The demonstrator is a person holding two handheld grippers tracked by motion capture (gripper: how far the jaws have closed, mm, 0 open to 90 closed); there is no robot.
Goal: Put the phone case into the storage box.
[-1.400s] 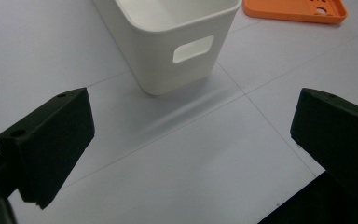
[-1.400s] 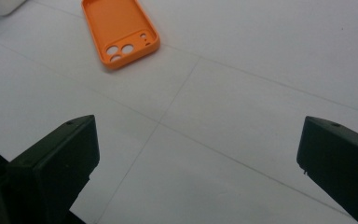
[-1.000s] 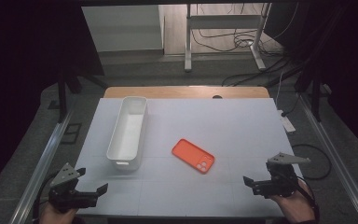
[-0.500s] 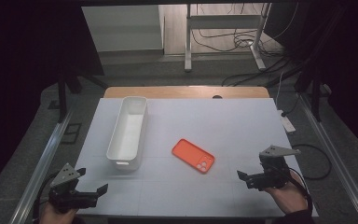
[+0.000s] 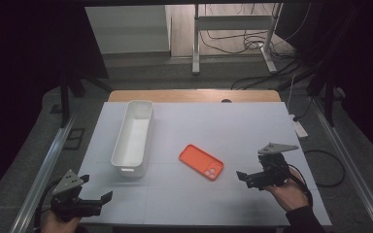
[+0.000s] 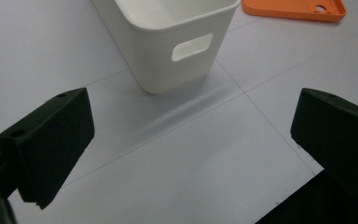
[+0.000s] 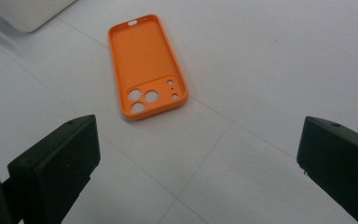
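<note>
White tabletop (image 5: 199,131), dark room around it, cables and a stand on the floor behind. Two things on the surface: orange phone case (image 5: 201,161) roughly mid-table, lying flat w/ open side up, camera cutouts toward the near-right corner; white bin (image 5: 133,137) well to its left, long axis running away from the person, empty as far as visible.

R gripper (image 5: 245,175) sits just right of the case, jaws spread wide, nothing between them. In the right gripper view the case (image 7: 147,65) lies ahead, centred between the jaws but not yet inside them, so prob lined up for an approach. Case is thin and flat on the table, so my guess is the wide spread is there to straddle its short width and catch the raised rim; low, shallow angle needed or the jaws just skate over it.

L gripper (image 5: 104,198) parked at near-left table edge, jaws also spread, empty. Left gripper view looks at the bin's near end wall w/ handle slot (image 6: 192,46), case edge at top right. Looks like standby, poss. to steady the bin if the case goes in there.

Nothing grasped yet; early stage imo.
</note>
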